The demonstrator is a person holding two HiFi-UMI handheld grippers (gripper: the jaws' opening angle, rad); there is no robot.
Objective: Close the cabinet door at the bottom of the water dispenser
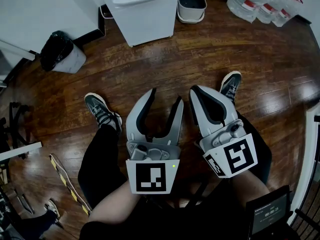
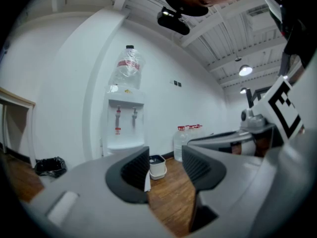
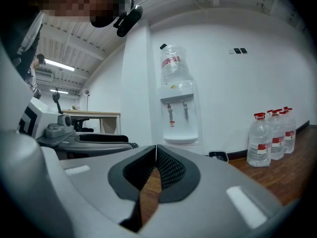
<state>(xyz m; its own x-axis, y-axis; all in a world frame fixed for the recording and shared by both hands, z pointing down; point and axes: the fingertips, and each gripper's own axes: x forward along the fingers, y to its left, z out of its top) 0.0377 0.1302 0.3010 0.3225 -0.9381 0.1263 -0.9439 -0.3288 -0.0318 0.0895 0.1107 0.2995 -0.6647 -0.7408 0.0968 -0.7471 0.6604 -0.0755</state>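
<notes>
The white water dispenser stands against the far wall with a bottle on top, well ahead of both grippers. Its lower cabinet is mostly hidden behind the jaws in both gripper views, and I cannot tell how its door stands; a thin white edge shows beside its base. My left gripper is held over the person's lap, open with nothing between its fingers. Beside it my right gripper is shut on nothing, pads together. Both point roughly level toward the dispenser.
A small white bin sits right of the dispenser, with several large water bottles further right. A black bin bag lies at the left wall. The person's shoes rest on the wooden floor. A desk stands far left.
</notes>
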